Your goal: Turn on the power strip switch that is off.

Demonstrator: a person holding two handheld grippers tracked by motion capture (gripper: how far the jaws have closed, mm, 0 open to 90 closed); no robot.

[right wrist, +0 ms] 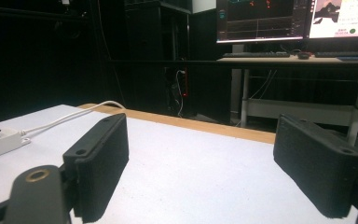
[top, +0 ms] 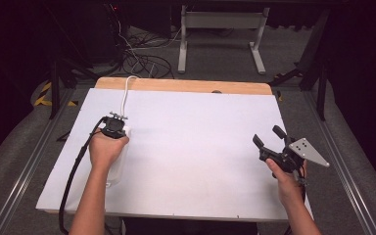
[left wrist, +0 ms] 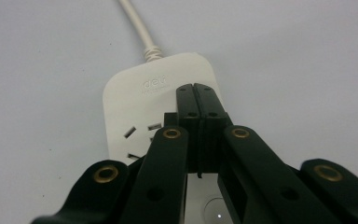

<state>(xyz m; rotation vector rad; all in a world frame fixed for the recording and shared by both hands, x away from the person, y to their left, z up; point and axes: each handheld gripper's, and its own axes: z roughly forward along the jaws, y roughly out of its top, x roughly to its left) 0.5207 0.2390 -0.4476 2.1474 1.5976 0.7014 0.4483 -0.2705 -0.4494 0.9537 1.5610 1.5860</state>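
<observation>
Our left gripper (left wrist: 196,100) has its fingers (left wrist: 186,105) pressed together with nothing between them, their tips hovering over the cord end of a white power strip (left wrist: 140,107) that lies on the left side of the white surface (top: 191,147), its cord (top: 125,93) running off the far edge. Our right gripper (top: 267,136) holds its fingers (right wrist: 100,161) wide apart and empty above the surface's right side, well apart from the strip. A second desk with screens (right wrist: 279,18) stands beyond in the dark room.

Bright even overhead light on table (top: 186,161); dark surroundings; faint shadows; soft, slightly blurred frames.
</observation>
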